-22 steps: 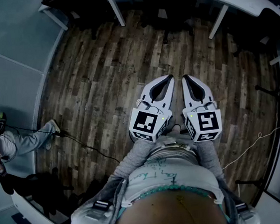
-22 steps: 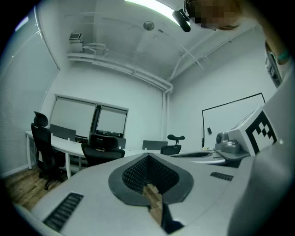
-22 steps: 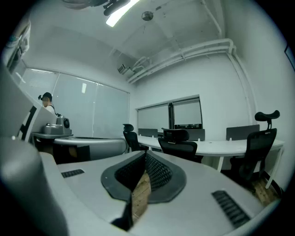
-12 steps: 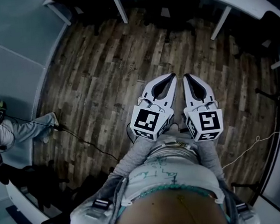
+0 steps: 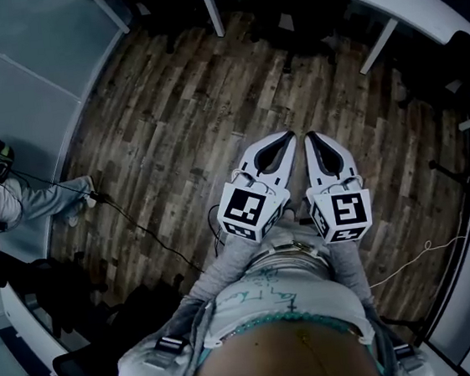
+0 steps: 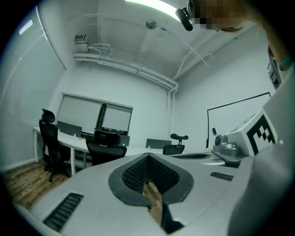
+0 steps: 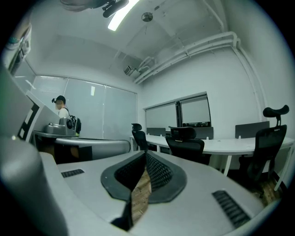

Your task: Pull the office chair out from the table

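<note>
Both L gripper (image 5: 287, 137), R gripper (image 5: 310, 136) fingers closed, empty; 3 office chairs (image 7: 138, 136) (image 7: 186, 146) (image 7: 266, 148) at table (image 7: 230, 145).

Three office chairs (image 7: 139, 138) (image 7: 185, 146) (image 7: 268, 143) — two tools (image 5: 286, 136) (image 5: 310, 136)

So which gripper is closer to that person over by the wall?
Left. The left gripper is on the side towards the person, though well apart from them; the right gripper sits beside it on the far side, so farther off.
</note>
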{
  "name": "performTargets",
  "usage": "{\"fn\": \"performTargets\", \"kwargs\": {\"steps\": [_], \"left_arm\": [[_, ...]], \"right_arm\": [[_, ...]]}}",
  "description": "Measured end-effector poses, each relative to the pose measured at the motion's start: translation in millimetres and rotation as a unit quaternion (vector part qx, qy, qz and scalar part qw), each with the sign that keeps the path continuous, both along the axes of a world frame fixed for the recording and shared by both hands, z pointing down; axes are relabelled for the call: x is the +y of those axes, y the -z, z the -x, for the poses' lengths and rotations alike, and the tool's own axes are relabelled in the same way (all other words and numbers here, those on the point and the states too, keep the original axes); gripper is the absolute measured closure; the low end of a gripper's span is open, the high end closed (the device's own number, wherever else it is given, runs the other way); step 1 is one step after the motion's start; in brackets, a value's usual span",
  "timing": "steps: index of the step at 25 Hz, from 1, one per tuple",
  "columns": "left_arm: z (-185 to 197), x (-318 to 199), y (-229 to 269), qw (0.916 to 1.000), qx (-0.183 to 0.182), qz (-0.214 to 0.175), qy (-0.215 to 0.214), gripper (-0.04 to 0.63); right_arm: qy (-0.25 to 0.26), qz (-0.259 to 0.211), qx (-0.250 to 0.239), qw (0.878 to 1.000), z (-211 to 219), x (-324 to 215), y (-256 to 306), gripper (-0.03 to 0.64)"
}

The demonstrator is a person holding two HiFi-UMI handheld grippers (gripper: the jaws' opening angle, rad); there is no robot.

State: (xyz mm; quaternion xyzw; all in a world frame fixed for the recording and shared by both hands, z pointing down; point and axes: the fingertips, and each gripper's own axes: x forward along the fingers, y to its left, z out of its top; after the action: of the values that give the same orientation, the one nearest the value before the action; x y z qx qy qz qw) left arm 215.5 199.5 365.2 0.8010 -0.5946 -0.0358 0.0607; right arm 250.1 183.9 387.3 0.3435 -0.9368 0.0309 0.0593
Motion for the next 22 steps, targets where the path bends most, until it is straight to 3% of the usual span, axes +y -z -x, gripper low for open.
{"fn": "performTargets", "kwargs": {"steps": [6, 22], "left_arm": [[12, -17, 0, 1.0000, -0.003, -0.001, 0.003, 0.584], [67, -122, 2, 0.9990, 0.006, 0.005, -0.045, 0.584]], "right_arm": [[-0.005, -0.002, 0.002, 1.000, 9, -17, 0, 0.594], [-0.039, -0.002, 0.000, 0.999, 68, -118, 3, 0.594]]}}
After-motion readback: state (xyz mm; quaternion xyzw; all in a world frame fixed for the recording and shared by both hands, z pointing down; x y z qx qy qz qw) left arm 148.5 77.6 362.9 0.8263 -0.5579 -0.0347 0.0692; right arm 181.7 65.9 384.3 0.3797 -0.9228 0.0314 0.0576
